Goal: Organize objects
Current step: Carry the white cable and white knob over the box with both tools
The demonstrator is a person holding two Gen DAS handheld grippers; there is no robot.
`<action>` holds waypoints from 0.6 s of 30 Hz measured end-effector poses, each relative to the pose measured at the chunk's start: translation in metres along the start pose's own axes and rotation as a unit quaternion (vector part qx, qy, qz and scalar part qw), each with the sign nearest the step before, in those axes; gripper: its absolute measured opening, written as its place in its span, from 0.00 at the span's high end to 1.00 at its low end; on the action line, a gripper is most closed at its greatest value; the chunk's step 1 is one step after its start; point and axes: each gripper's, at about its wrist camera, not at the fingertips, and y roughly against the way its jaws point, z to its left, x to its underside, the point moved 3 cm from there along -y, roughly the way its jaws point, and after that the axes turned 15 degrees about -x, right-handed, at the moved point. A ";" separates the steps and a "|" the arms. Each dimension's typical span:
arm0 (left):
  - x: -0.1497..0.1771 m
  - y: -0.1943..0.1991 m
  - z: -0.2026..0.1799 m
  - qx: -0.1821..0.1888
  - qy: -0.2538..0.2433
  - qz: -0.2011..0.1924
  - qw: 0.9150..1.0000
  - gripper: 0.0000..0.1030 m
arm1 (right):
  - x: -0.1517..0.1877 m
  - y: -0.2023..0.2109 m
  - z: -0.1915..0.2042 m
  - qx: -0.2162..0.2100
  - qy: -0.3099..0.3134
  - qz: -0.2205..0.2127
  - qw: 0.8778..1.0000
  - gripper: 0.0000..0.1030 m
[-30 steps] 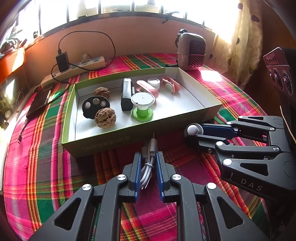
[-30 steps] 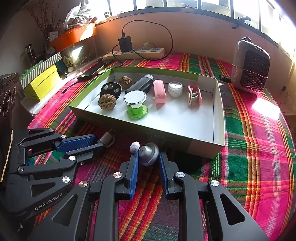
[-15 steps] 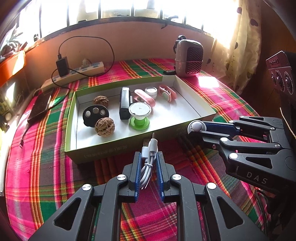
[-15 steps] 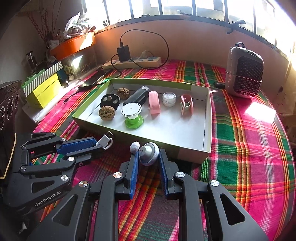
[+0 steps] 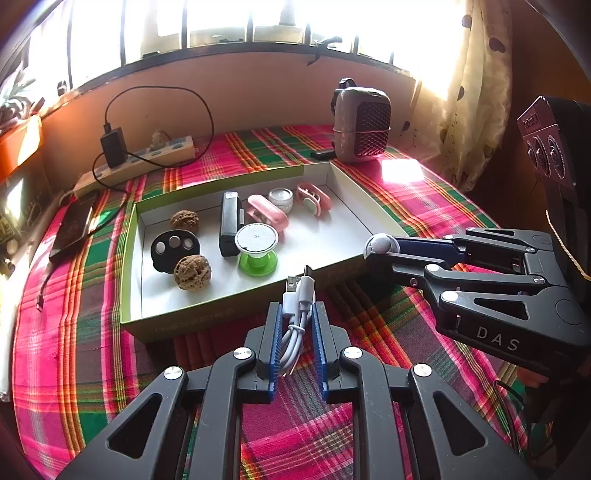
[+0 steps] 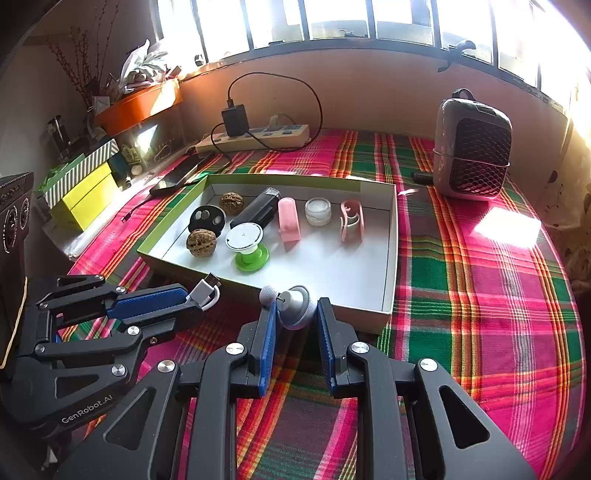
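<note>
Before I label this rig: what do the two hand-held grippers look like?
Both are matte black plastic linkages with silver rivets and ribbed blue finger pads. The left hand-held gripper is marked "GenRobot.AI" on its side; the right hand-held gripper reads "DAS". No sleeves or hands show.

The plaid-clothed table (image 6: 480, 295) bears 1 open box (image 6: 393, 243), a power strip (image 6: 258, 134), a phone (image 5: 72, 225) and a heater (image 6: 472, 147).

This looks like a room in a home, beside a window. The worktop (image 6: 480, 280) carries a bright plaid cloth (image 6: 461, 314), and a barred window (image 6: 332, 18) runs along the far wall. On the right hangs a dotted curtain (image 5: 469, 96). A power strip (image 6: 258, 136) with a charger, a small heater (image 6: 472, 146) and an orange planter (image 6: 140, 103) stand at the far side.
</note>
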 end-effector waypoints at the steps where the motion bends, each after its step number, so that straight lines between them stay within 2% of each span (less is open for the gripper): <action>1: -0.001 0.000 -0.001 0.002 0.001 0.000 1.000 0.86 | 0.000 0.001 0.000 0.000 0.000 -0.001 1.000 0.78; 11: -0.019 -0.006 -0.009 0.007 0.003 -0.005 1.000 0.86 | -0.016 0.009 -0.015 0.012 -0.001 -0.009 1.000 0.78; 18: -0.032 -0.022 -0.013 0.010 0.012 0.004 1.000 0.86 | -0.032 -0.001 -0.025 0.011 0.003 -0.003 1.000 0.78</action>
